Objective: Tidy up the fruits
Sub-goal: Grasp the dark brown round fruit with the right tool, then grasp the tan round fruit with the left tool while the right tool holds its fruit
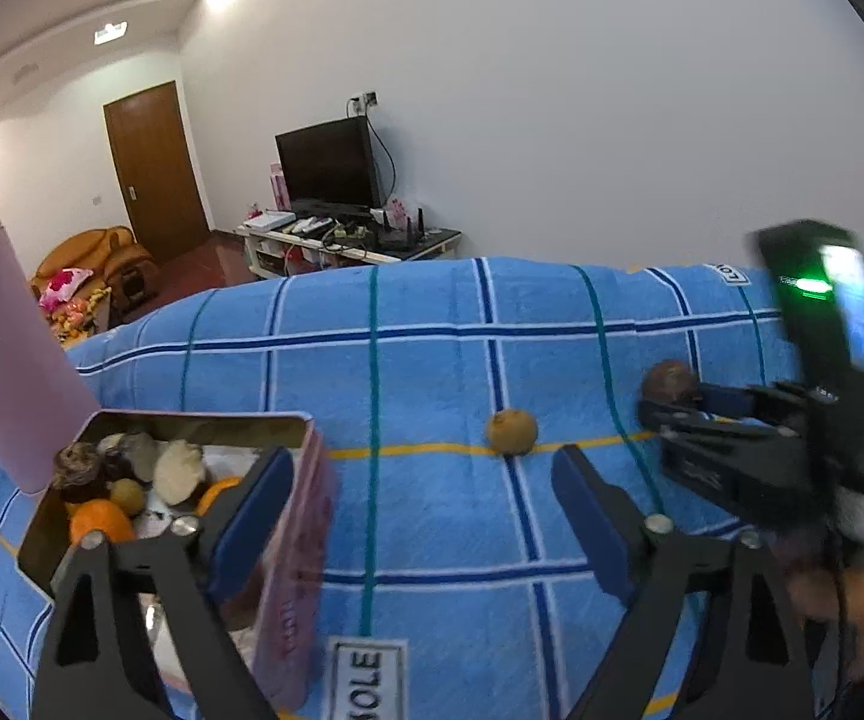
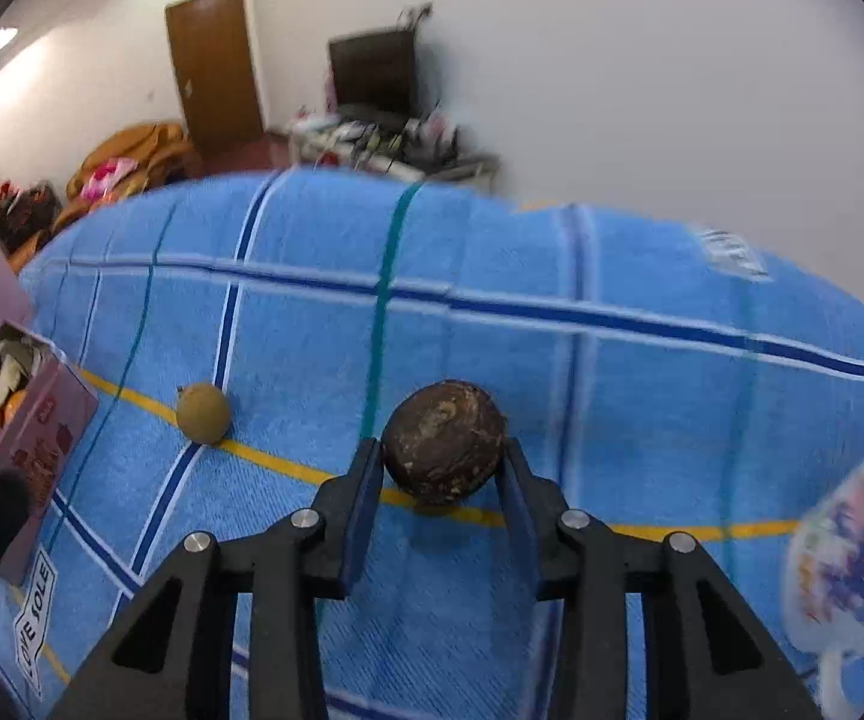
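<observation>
A dark brown round fruit (image 2: 444,420) sits between the blue pads of my right gripper (image 2: 441,449), which is shut on it low over the blue checked cloth (image 2: 642,420). The left wrist view shows that gripper (image 1: 672,403) and the fruit (image 1: 669,381) at the right. A small tan fruit (image 1: 512,431) lies alone on the cloth's yellow stripe, also visible in the right wrist view (image 2: 203,413). My left gripper (image 1: 420,504) stands open and holds nothing, its left finger (image 1: 252,510) over the rim of the pink tin (image 1: 294,540). The tin holds oranges (image 1: 99,519) and several other fruits.
The tin's pink lid (image 1: 6,348) stands up at the far left. A patterned white mug (image 2: 852,540) stands on the cloth to the right of my right gripper. Behind the cloth's far edge are a TV stand (image 1: 342,240), a door and a white wall.
</observation>
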`<move>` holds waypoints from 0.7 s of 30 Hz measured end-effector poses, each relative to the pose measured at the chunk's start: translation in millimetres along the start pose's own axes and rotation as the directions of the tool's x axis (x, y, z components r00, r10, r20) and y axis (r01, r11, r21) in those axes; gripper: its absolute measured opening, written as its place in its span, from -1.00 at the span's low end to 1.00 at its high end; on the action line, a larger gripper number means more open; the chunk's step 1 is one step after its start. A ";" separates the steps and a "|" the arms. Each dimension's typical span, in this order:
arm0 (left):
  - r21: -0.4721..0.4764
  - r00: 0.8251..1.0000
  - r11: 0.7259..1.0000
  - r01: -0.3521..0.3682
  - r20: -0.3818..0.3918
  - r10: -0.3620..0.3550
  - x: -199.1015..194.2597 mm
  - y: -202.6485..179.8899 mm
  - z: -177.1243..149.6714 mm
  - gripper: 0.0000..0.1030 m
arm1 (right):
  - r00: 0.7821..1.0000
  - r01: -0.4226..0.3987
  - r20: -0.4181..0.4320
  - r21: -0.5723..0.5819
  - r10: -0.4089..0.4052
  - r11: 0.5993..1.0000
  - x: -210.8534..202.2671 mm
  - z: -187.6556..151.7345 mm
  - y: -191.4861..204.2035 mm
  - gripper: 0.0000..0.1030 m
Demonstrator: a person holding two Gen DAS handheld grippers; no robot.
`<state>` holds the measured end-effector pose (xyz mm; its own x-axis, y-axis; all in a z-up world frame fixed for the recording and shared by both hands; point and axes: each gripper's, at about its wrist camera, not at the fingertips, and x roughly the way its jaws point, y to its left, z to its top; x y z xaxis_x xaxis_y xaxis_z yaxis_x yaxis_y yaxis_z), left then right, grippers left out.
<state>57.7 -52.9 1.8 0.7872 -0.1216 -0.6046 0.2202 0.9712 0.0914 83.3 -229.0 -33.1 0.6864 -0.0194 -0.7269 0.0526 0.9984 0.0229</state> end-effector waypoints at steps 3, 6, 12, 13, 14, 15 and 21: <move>0.020 0.999 1.000 0.020 -0.026 -0.019 15.5 -15.3 10.1 0.54 | 0.995 0.024 0.094 0.063 -0.030 0.998 -31.9 -11.5 -10.5 -0.21; 0.015 0.996 0.999 0.045 -0.079 -0.043 38.3 -30.6 16.5 0.29 | 0.987 0.027 0.157 0.103 -0.043 0.994 -54.8 -30.3 -16.8 -0.21; 0.006 0.983 1.000 0.017 -0.184 -0.015 81.3 -47.3 16.4 0.00 | 0.977 0.011 0.212 0.121 -0.037 0.993 -68.0 -38.3 -22.4 -0.21; 0.007 0.981 1.000 0.014 -0.196 -0.012 86.6 -48.1 15.5 -0.08 | 0.978 0.004 0.207 0.122 -0.029 0.993 -67.2 -40.6 -22.2 -0.21; 0.003 0.978 1.000 0.011 -0.208 -0.010 91.8 -48.1 14.4 -0.11 | 0.980 -0.009 0.199 0.125 -0.017 0.992 -67.2 -42.4 -23.7 -0.21; -0.002 0.972 1.000 0.011 -0.236 -0.011 99.2 -48.0 13.4 -0.12 | 0.980 -0.017 0.197 0.126 -0.009 0.992 -66.5 -42.8 -24.2 -0.21; -0.053 0.968 0.997 0.047 -0.243 -0.059 108.1 -44.8 18.1 -0.40 | 0.981 -0.016 0.194 0.098 -0.004 0.995 -61.9 -38.1 -20.5 -0.21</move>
<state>143.4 -113.3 -53.4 0.6097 -0.1248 -0.7828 0.2258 0.9740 0.0206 12.1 -246.2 -14.6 0.8136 -0.0330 -0.5805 0.1127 0.9884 0.1017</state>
